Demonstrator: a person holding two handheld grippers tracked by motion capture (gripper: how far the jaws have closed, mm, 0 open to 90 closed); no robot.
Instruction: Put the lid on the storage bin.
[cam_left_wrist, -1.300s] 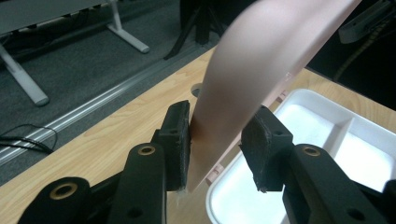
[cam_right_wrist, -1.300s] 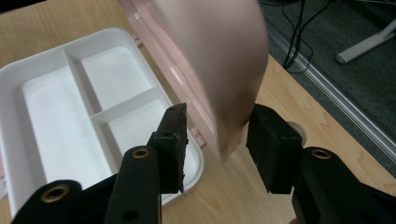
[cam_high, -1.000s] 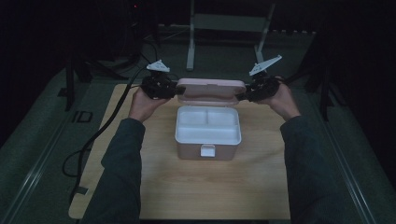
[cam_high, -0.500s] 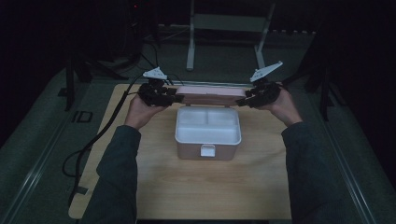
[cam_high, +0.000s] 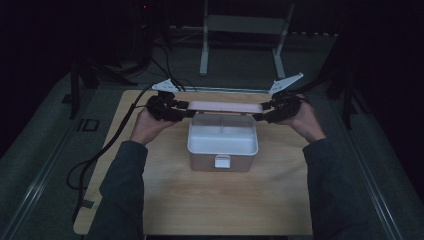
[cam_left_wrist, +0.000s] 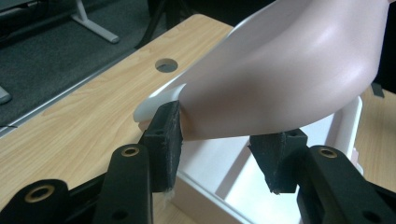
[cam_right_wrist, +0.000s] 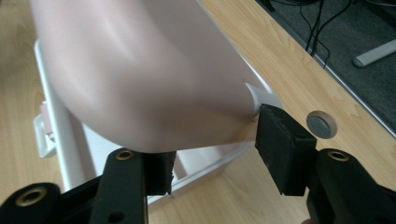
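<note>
Dark grey sleeves; each black claw (cam_high: 182, 107) bears brass-ringed screw holes.

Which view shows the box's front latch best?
The high view: the latch sits unobstructed on the box front. The right gripper view catches it only edge-on behind the lid; the left gripper view gives no clear sight.

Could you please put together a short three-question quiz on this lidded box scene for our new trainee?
1. True or false: the pink lid lies flat and shut on the white box.
2. Which grippers have the lid's ends between their jaws? A) the left gripper alone B) the right gripper alone C) both
3. What is the box resting on?

Key: 1. False; it is raised at the back, the box open. 2. C. 3. The wooden table.
</note>
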